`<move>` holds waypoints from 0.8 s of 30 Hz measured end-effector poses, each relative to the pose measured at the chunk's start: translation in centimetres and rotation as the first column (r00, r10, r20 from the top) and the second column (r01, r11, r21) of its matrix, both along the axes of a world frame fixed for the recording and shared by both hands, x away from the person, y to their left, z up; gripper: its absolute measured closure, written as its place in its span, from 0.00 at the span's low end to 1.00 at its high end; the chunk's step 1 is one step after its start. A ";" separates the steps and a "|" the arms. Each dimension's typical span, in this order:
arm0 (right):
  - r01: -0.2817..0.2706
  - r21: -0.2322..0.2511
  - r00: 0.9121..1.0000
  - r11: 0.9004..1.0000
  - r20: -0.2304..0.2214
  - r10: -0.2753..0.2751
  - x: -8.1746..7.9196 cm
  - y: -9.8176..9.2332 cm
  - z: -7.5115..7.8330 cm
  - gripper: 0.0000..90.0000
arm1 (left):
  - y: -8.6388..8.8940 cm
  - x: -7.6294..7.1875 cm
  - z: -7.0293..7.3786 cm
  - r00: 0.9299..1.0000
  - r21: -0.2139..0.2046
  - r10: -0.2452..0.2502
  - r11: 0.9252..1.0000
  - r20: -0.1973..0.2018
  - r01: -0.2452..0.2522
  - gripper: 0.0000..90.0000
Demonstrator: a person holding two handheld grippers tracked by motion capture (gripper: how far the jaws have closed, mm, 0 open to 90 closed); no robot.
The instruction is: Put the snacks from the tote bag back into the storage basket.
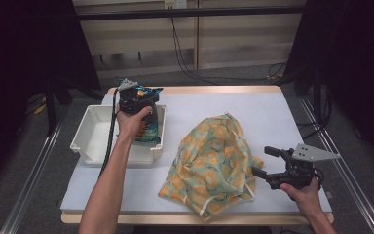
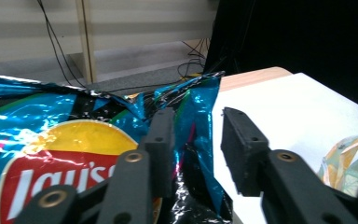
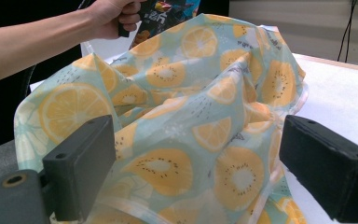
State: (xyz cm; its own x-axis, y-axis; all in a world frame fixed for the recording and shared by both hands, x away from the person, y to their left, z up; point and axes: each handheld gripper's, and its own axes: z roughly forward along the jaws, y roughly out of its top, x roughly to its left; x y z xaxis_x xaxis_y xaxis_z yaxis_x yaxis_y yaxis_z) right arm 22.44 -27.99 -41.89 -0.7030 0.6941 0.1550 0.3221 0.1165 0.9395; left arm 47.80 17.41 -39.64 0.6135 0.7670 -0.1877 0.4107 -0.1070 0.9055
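Observation:
A shiny blue crisp packet (image 1: pixel 150 129) stands on edge in the white bin (image 1: pixel 93 142) at the table's left. My left gripper (image 1: pixel 137 101) is at the packet's top, held from above by a hand. In the left gripper view its jaws (image 2: pixel 198 140) stand apart with a fold of the crisp packet (image 2: pixel 51 140) between them; the right pad is clear of the foil. A crumpled cloth bag (image 1: pixel 214 156) printed with orange slices lies mid-table. My right gripper (image 1: pixel 264 161) sits just right of it, open wide (image 3: pixel 196 158), facing the cloth bag (image 3: pixel 191 93) without touching it.
A white mat (image 1: pixel 272 117) covers the wooden table. Bare mat lies behind and to the right of the cloth. Metal rails run along both sides of the table, and cables trail on the floor beyond its far edge.

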 end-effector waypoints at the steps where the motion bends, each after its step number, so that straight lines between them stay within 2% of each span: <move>1: 0.003 0.000 1.000 1.000 0.000 -0.003 0.0 0.0 0.0 0.11 | 0.0 0.0 0.0 1.000 -0.005 0.002 1.000 0.000 -0.002 0.62; 6: 0.002 0.002 1.000 1.000 -0.002 -0.002 0.0 0.1 0.0 0.11 | 0.2 -0.3 0.4 1.000 0.006 0.002 1.000 0.002 -0.002 0.47; 8: -0.002 0.002 1.000 1.000 -0.003 0.002 0.0 0.1 0.0 0.11 | 0.5 -0.6 0.8 1.000 0.006 -0.020 1.000 0.003 0.020 0.40; 10: 0.002 0.003 1.000 1.000 -0.002 -0.002 0.0 0.1 0.0 0.11 | 0.8 -1.1 1.2 1.000 0.018 -0.021 1.000 0.016 0.021 0.39; 13: 0.004 0.000 1.000 1.000 0.002 -0.004 0.0 0.2 0.0 0.11 | 1.3 -1.8 1.7 0.999 0.010 -0.043 0.999 0.025 0.043 0.39; 19: -0.001 -0.001 1.000 1.000 0.001 0.001 -0.1 0.2 0.0 0.11 | 2.7 -3.7 1.9 0.995 0.032 -0.094 0.995 0.040 0.093 0.52; 22: -0.001 -0.001 1.000 1.000 0.000 0.001 -0.1 0.2 0.0 0.11 | 3.3 -5.0 1.2 0.993 0.052 -0.115 0.992 0.028 0.113 0.65; 24: 0.000 -0.003 1.000 1.000 0.000 0.000 -0.1 0.2 0.0 0.11 | 3.8 -5.6 0.6 0.992 0.090 -0.127 0.988 0.023 0.124 0.73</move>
State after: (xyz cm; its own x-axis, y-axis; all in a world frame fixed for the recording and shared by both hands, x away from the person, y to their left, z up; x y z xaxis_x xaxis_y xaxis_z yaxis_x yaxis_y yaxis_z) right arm 22.36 -27.76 -41.94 -0.7034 0.6942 0.1525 0.3217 0.1196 0.9393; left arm 42.15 21.18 -39.06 0.7099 0.6966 -0.1036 0.3633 -0.2362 0.9012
